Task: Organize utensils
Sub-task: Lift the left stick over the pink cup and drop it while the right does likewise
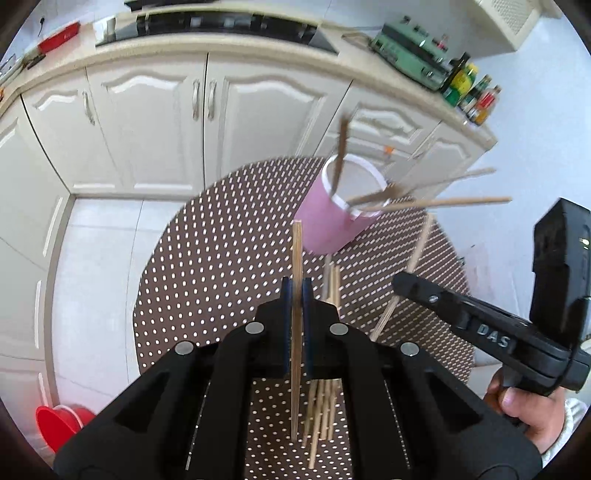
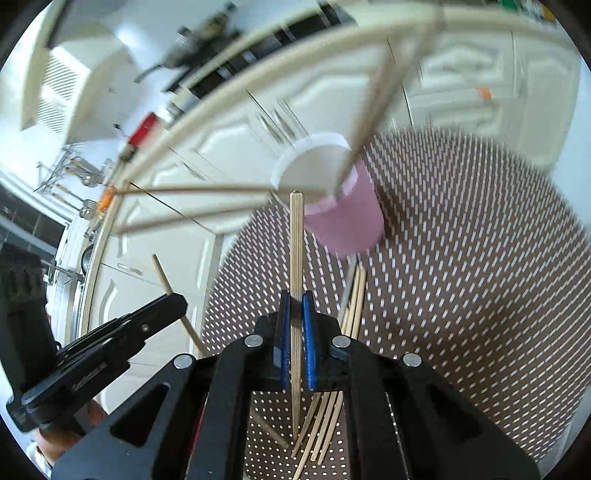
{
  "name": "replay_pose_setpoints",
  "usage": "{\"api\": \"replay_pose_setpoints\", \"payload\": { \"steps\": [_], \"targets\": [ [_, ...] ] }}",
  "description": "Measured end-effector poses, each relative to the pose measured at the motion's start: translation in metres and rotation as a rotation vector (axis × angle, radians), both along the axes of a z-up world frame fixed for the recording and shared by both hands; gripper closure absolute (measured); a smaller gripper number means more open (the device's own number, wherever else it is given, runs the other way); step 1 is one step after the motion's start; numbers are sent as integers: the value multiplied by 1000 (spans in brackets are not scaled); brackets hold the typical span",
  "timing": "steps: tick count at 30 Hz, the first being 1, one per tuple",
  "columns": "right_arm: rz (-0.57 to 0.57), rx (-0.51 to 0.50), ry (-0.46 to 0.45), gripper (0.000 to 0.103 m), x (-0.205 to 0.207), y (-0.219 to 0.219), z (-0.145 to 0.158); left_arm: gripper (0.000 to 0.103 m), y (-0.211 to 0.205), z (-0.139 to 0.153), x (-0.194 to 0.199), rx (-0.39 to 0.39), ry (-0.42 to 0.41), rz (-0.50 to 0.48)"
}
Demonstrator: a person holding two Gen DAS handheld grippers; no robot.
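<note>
A pink cup (image 1: 332, 218) with a white inside stands on the round brown dotted table (image 1: 207, 258); several chopsticks lean out of it. My left gripper (image 1: 296, 291) is shut on one wooden chopstick (image 1: 296, 258), held upright just short of the cup. My right gripper (image 2: 295, 299) is shut on another chopstick (image 2: 296, 240), also close in front of the cup (image 2: 343, 218). A loose bundle of chopsticks (image 1: 325, 406) lies on the table under both grippers, also in the right wrist view (image 2: 325, 424). The right gripper shows in the left view (image 1: 402, 284), gripping its chopstick (image 1: 417, 254).
White kitchen cabinets (image 1: 155, 122) stand behind the table, with a black hob (image 1: 221, 26) and bottles (image 1: 472, 92) on the counter. A red bucket (image 1: 59, 424) sits on the floor at lower left. The left gripper's body (image 2: 110, 332) is at the left of the right view.
</note>
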State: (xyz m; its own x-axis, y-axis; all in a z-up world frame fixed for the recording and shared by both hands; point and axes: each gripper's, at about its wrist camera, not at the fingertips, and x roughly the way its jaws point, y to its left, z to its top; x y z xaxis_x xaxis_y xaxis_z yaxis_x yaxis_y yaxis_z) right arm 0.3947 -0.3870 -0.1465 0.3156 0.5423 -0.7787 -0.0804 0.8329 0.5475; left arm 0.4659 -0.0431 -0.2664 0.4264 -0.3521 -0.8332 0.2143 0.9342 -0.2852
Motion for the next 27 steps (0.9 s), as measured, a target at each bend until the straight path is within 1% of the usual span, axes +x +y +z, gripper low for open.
{"api": "replay_pose_setpoints", "payload": {
  "steps": [4, 9, 10, 14, 19, 23, 27],
  "targets": [
    [-3, -22, -99, 98, -6, -8, 33, 98, -3, 22, -8, -15, -48, -15],
    [-22, -42, -177, 98, -24, -20, 59, 98, -13, 46, -15, -32, -98, -47],
    [-26, -44, -190, 98, -26, -20, 59, 98, -15, 52, -16, -36, -112, -53],
    [-49, -65, -274, 98, -30, -32, 87, 98, -22, 76, -18, -59, -167, -69],
    [-72, -99, -386, 98, -19, -46, 117, 98, -31, 108, -12, -97, -256, -58],
    [-85, -102, -441, 98, -5, -57, 127, 98, -37, 126, -2, -105, -316, -38],
    [-82, -116, -476, 98, 11, -62, 131, 98, -43, 137, 13, -106, -349, -4]
  ]
}}
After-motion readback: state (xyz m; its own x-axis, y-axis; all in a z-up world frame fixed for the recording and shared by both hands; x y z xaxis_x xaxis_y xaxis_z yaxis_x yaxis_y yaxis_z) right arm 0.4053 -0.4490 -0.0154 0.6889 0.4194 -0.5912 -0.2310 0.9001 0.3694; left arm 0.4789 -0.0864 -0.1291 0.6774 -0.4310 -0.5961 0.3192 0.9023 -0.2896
